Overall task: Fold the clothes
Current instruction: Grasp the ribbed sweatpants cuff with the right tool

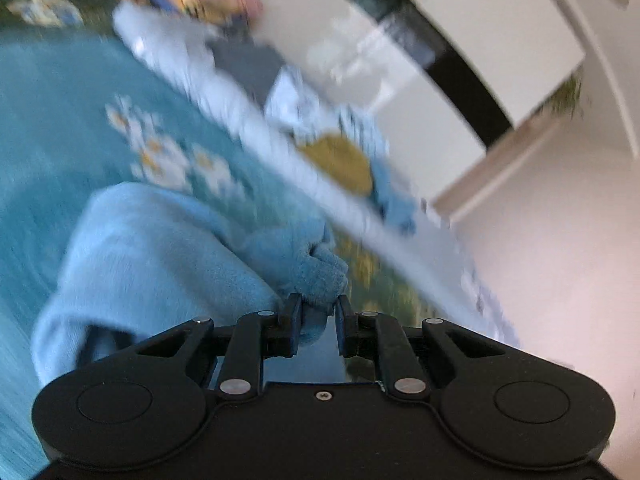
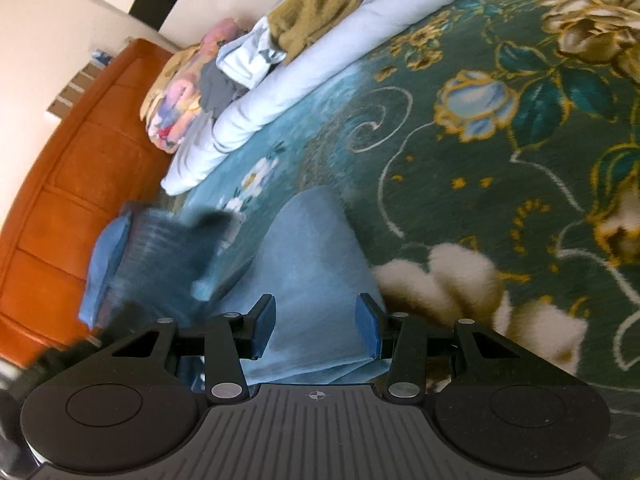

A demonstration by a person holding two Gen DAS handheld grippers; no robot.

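Left gripper (image 1: 319, 308): jaws clamped on a bunched edge of the light blue fleece garment (image 1: 152, 256), which is lifted above the teal-and-green floral bed blanket (image 1: 52, 120). View blurred.

Right gripper (image 2: 316, 330): jaws apart, garment fabric lying between them, pads not pressing it. The garment spreads flat across the blanket in front.

Beyond: long white rolled quilt (image 2: 304, 76), olive-brown fuzzy cloth (image 2: 316, 12) among a clothes pile, orange padded headboard (image 2: 76, 184).
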